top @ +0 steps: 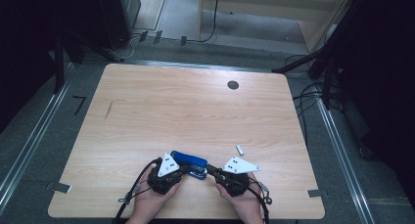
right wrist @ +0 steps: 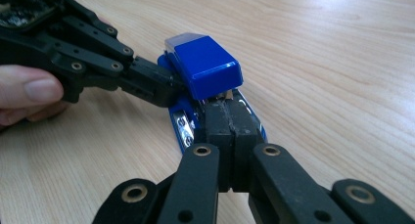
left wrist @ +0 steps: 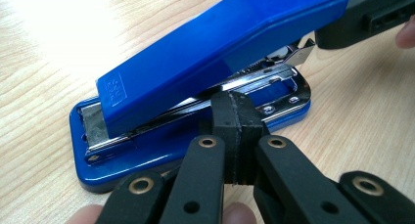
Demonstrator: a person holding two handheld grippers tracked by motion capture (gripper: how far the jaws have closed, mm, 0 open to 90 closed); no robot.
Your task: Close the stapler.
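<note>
**Two closed tongs meet at a blue stapler**

A blue stapler (top: 190, 164) lies on the wooden bench (top: 191, 111), near the front edge where the person stands, between the two hands. Its top arm is lifted at an angle above the base, so the metal channel inside is visible.

The left tongs (left wrist: 238, 117) are fully closed, pads pressed together, with the tip against the side of the stapler at its metal channel. The right tongs (right wrist: 229, 117) are closed too, and their tip touches the rear end of the stapler, just under the raised top arm. I cannot tell if either one pinches some part of it.

A small white piece (top: 240, 148) lies on the bench near the right hand (top: 247, 204).
</note>
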